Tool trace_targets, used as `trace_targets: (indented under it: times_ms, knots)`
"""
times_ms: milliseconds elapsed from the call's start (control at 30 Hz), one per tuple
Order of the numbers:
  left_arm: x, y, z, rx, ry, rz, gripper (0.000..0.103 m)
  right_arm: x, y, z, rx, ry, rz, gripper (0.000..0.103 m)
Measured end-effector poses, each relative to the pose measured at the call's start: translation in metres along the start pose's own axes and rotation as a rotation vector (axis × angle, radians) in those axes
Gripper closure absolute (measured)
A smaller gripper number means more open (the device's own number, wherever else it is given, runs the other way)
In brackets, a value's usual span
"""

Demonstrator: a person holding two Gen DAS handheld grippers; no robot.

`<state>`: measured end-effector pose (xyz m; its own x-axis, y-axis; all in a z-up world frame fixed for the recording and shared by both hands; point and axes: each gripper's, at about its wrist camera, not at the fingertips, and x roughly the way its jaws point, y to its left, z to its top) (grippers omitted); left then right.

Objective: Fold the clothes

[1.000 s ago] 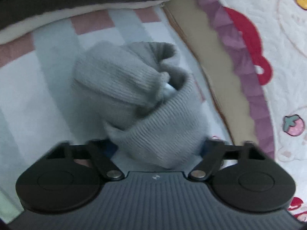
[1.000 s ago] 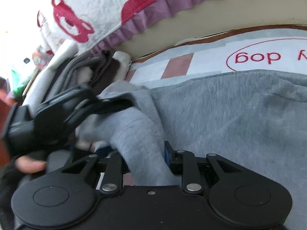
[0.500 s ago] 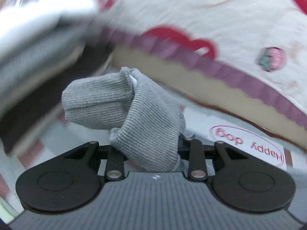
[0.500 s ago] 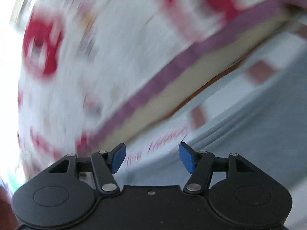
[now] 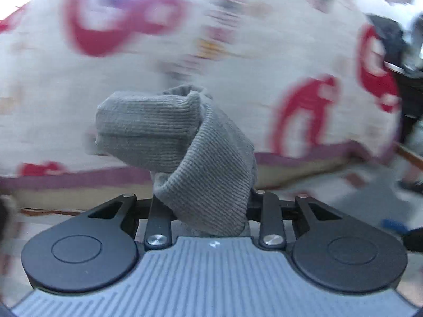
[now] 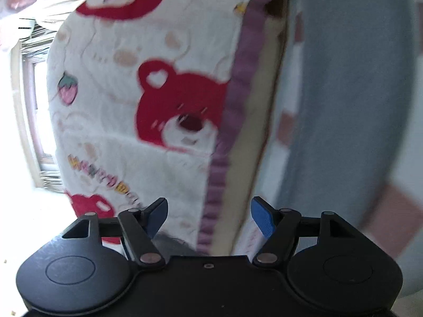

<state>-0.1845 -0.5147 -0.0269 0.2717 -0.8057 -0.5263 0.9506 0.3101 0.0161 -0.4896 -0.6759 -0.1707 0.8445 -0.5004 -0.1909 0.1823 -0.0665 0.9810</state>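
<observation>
While our left gripper (image 5: 206, 206) pinches the grey ribbed knit cuff (image 5: 185, 142), we hold it aloft at twelve o'clock, likely to carry it over. Our right gripper (image 6: 208, 216) is spread, empty; grey garment (image 6: 351, 105) at two o'clock.

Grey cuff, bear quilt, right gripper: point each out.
Grey cuff (image 5: 203, 158): left wrist view, on the ribbed knit above the left gripper (image 5: 208, 211).
Bear quilt (image 6: 182, 111): right wrist view, on the red bear's face.
Right gripper (image 6: 208, 215): right wrist view, midway between its blue fingertips, nothing held.
</observation>
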Motion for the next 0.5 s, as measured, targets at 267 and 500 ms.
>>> trace_targets:
  times_ms: [267, 500]
  knots:
    - [0.136, -0.151, -0.056, 0.195, 0.508, -0.133, 0.069, -0.03, -0.029, 0.034, -0.103, 0.001, -0.196, 0.027]
    - [0.083, -0.131, -0.075, 0.371, 0.383, -0.245, 0.048, -0.021, -0.041, 0.031, -0.134, 0.068, -0.176, 0.027]
